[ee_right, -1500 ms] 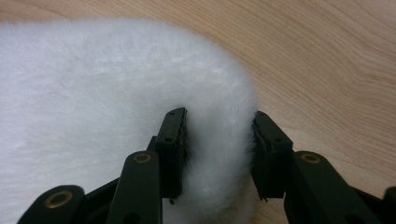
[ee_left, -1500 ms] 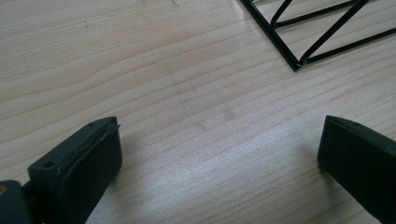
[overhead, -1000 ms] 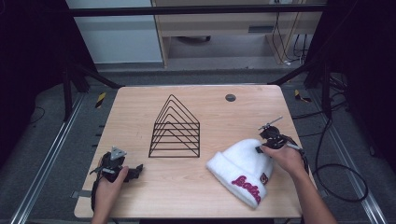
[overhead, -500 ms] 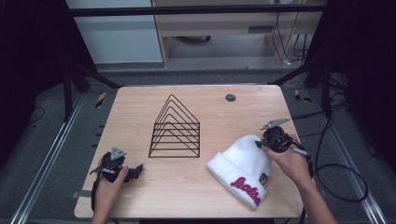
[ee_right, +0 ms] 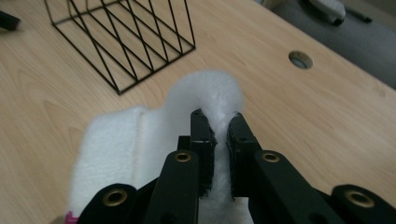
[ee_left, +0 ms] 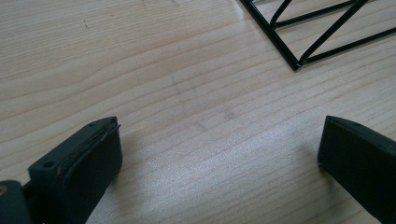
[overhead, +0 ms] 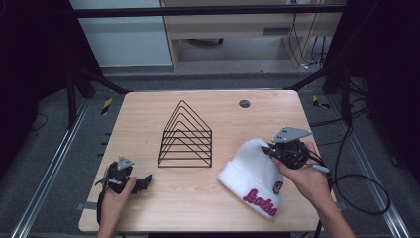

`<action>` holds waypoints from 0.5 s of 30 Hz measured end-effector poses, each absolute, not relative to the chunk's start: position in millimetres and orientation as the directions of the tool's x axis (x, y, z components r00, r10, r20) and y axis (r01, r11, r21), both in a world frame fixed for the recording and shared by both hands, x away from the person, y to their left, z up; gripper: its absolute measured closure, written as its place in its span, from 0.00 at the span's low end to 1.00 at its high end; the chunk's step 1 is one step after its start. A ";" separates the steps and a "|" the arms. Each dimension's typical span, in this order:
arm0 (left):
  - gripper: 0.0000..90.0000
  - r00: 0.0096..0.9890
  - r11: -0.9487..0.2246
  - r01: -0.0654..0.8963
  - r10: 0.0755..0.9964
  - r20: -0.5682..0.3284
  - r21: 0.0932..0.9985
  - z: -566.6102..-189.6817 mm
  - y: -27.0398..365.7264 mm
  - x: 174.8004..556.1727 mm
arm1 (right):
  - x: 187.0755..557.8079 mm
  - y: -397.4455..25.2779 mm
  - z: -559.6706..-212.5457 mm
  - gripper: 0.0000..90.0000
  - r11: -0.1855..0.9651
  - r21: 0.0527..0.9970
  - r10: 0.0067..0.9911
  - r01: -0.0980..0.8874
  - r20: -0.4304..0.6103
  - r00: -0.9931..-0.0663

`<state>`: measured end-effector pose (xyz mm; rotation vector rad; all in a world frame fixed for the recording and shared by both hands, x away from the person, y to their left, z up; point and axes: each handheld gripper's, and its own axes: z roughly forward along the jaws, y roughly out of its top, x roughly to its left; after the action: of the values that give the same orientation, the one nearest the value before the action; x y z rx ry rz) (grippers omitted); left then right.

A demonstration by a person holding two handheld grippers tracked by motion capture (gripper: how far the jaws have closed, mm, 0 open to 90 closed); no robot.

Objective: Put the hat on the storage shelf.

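Right gripper [ee_right: 218, 135] clamped on a pinch of the white knitted beanie with red lettering [overhead: 255, 173], jaws nearly together with a fold of white fabric bunched between them. Held from behind by the right hand [overhead: 309, 181], forearm entering from the lower right, gripper angled toward the table's middle. Beanie lying on the light wooden table [overhead: 233, 124] at its front right, just right of the black wire triangular rack [overhead: 185, 136]. Left gripper [ee_left: 219, 154] low over bare wood near the front left corner, 2 jaws spread wide, gripping nothing.
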<state>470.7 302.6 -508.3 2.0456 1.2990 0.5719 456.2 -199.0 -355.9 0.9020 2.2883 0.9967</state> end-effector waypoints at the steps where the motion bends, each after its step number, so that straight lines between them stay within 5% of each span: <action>1: 0.00 0.420 -0.308 0.625 0.907 0.023 0.717 -507.8 302.8 469.6 | 448.6 -195.2 -347.6 0.93 0.512 0.789 0.717 0.341 -0.173 -0.675; 15: 0.03 0.481 -0.262 0.481 0.877 -0.002 0.837 -437.8 301.5 450.1 | 440.4 -196.5 -295.6 0.94 0.468 0.862 0.683 0.194 -0.214 -0.698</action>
<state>450.1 301.5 -437.8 1.9051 1.1296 0.6089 440.4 -196.5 -295.6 0.7267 2.1739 1.1771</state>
